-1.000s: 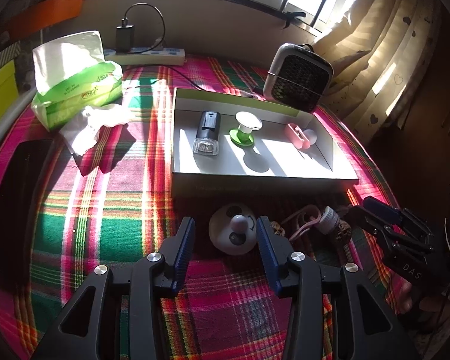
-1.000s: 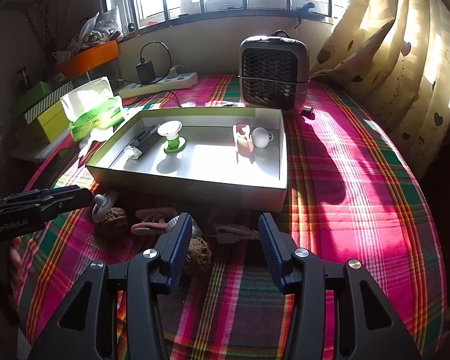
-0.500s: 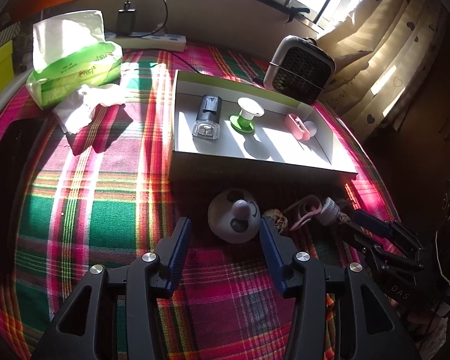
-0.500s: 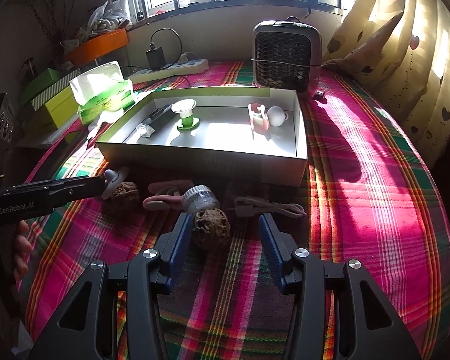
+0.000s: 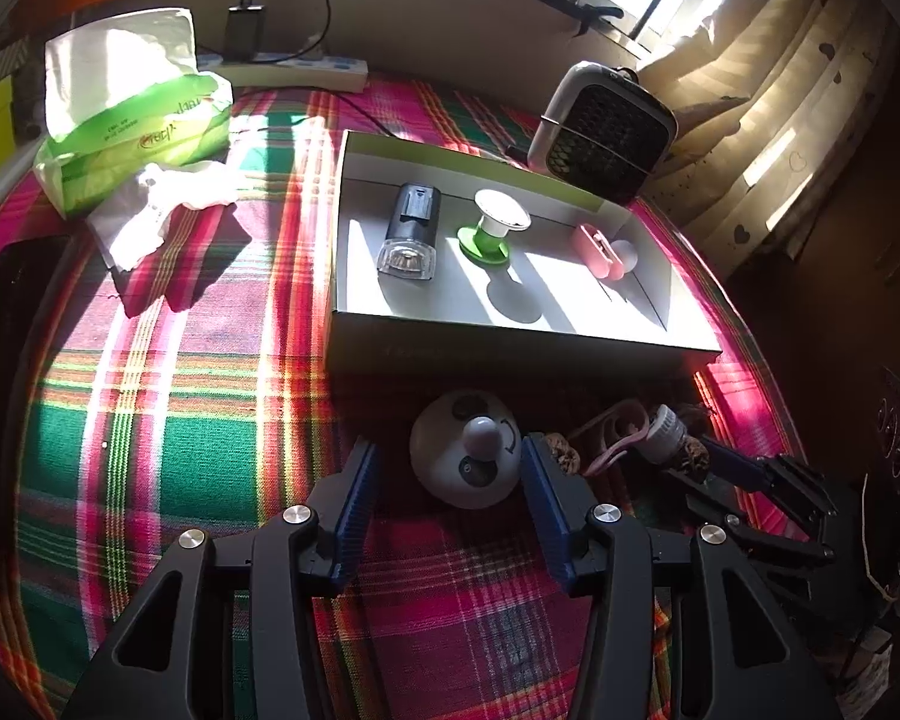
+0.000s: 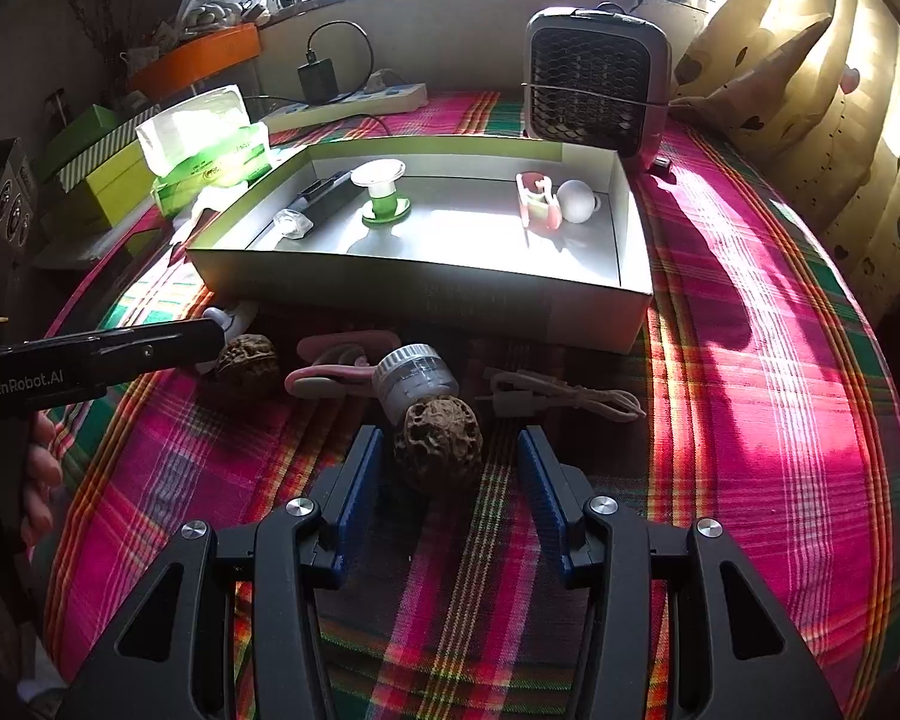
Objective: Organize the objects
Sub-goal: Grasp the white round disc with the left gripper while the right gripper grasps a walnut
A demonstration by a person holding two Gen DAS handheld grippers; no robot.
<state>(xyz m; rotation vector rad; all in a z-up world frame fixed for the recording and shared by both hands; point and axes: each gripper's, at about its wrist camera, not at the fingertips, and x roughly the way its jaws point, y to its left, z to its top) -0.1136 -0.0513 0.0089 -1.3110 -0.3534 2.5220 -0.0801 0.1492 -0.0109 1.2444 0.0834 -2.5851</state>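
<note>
A white round panda-face gadget (image 5: 465,457) lies on the plaid cloth between the fingers of my open left gripper (image 5: 447,463), not clamped. A brown walnut (image 6: 438,433) lies between the fingers of my open right gripper (image 6: 447,457). A second walnut (image 6: 247,359), a pink cord (image 6: 330,369), a grey capped jar (image 6: 415,377) and a white cable (image 6: 561,399) lie in front of the open box (image 6: 426,294). The box holds a black flashlight (image 5: 411,231), a green-and-white spool (image 5: 491,231), a pink clip (image 5: 595,249) and a white ball (image 6: 576,199).
A small heater (image 6: 597,75) stands behind the box. A green tissue pack (image 5: 132,120) and crumpled tissue (image 5: 150,210) lie at left, with a power strip (image 5: 294,67) by the wall. Curtains (image 6: 822,90) hang at right.
Both grippers have moved forward and down: the panda gadget now sits between the left fingers and the walnut between the right fingers. Both stay open.
</note>
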